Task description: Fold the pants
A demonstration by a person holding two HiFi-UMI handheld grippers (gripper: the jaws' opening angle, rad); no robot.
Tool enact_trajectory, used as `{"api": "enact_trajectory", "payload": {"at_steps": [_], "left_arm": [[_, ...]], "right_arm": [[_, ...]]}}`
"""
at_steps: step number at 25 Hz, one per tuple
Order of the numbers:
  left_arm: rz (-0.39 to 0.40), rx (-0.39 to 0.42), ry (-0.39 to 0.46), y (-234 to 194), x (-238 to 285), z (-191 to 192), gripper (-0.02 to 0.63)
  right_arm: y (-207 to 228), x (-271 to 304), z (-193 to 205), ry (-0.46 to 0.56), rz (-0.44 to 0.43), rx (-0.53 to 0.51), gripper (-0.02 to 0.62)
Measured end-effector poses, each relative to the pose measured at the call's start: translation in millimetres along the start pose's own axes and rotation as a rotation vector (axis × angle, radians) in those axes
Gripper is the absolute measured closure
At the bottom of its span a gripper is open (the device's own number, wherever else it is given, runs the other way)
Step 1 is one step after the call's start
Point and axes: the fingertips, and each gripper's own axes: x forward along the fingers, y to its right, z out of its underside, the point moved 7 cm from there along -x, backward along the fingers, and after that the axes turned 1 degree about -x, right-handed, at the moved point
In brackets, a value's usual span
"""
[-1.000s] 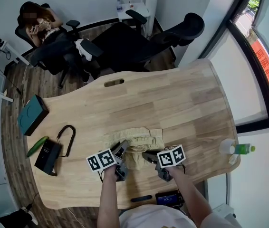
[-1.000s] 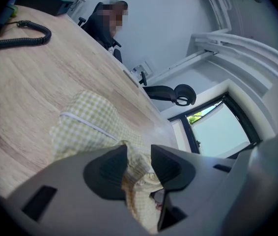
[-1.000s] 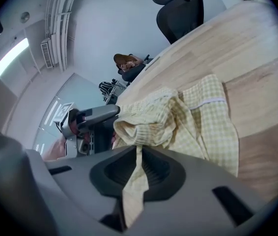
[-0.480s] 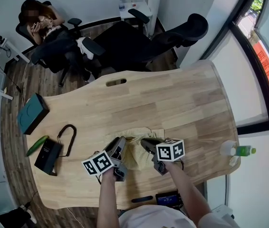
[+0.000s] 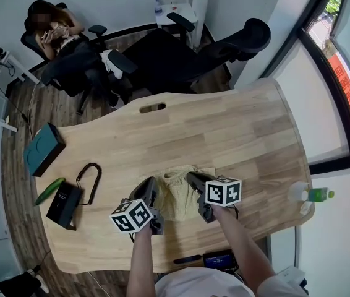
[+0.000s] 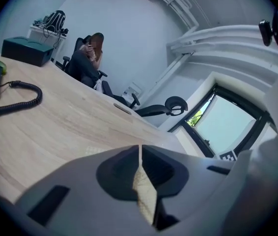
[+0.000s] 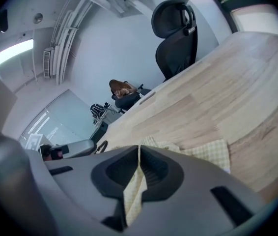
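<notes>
The pants [image 5: 176, 195], pale yellow checked cloth, hang bunched between my two grippers over the near part of the wooden table [image 5: 237, 135]. My left gripper [image 5: 149, 185] holds their left side. In the left gripper view its jaws [image 6: 140, 149] have just been closing and now pinch a fold of the cloth [image 6: 145, 193]. My right gripper [image 5: 192, 178] holds the right side. Its jaws [image 7: 139, 149] have also just been closing and grip a fold [image 7: 133, 193], while a flat part of the pants [image 7: 205, 151] still lies on the table beyond.
A teal box [image 5: 43, 149], a cucumber [image 5: 49, 190] and a black device [image 5: 64, 204] with a coiled cable [image 5: 91, 175] lie at the left. A green bottle [image 5: 308, 194] stands by the right edge. Office chairs [image 5: 224, 42] and a seated person [image 5: 57, 36] are beyond the table.
The pants lay spread flat before; now they are gathered narrower and raised between the grippers. Both grippers rose a little, and the left one shut on the cloth.
</notes>
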Motion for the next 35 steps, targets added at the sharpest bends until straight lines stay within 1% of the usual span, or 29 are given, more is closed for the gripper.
{"api": "enact_trajectory", "payload": {"at_steps": [3, 5, 7, 10, 13, 16, 19, 22, 25, 26, 28, 35], "left_arm": [[0.003, 0.022, 0.007, 8, -3, 3, 0.595], [0.004, 0.05, 0.024, 17, -12, 6, 0.598], [0.009, 0.079, 0.043, 27, -24, 12, 0.6], [0.003, 0.122, 0.079, 39, -46, 22, 0.6], [-0.031, 0.166, 0.113, 49, -69, 38, 0.6], [-0.059, 0.23, 0.147, 61, -89, 50, 0.6], [-0.054, 0.276, 0.179, 76, -105, 56, 0.6], [-0.046, 0.332, 0.224, 93, -124, 59, 0.6], [-0.04, 0.41, 0.327, 110, -155, 57, 0.6], [-0.039, 0.438, 0.347, 115, -163, 58, 0.6], [-0.042, 0.484, 0.359, 120, -173, 62, 0.6], [-0.032, 0.496, 0.399, 126, -194, 72, 0.6]], "right_arm": [[-7, -19, -9, 0.082, 0.004, -0.04, 0.584], [-14, -34, -10, 0.116, 0.024, -0.101, 0.589], [-21, -52, -7, 0.148, 0.063, -0.176, 0.589], [-34, -79, 4, 0.212, 0.111, -0.231, 0.589], [-44, -108, 19, 0.254, 0.17, -0.275, 0.589], [-56, -137, 33, 0.299, 0.234, -0.359, 0.589], [-69, -162, 41, 0.344, 0.269, -0.444, 0.589], [-80, -180, 46, 0.38, 0.281, -0.483, 0.589], [-92, -194, 53, 0.424, 0.25, -0.456, 0.589], [-94, -199, 55, 0.44, 0.237, -0.446, 0.589], [-97, -211, 56, 0.465, 0.226, -0.447, 0.589], [-114, -228, 65, 0.493, 0.222, -0.496, 0.591]]}}
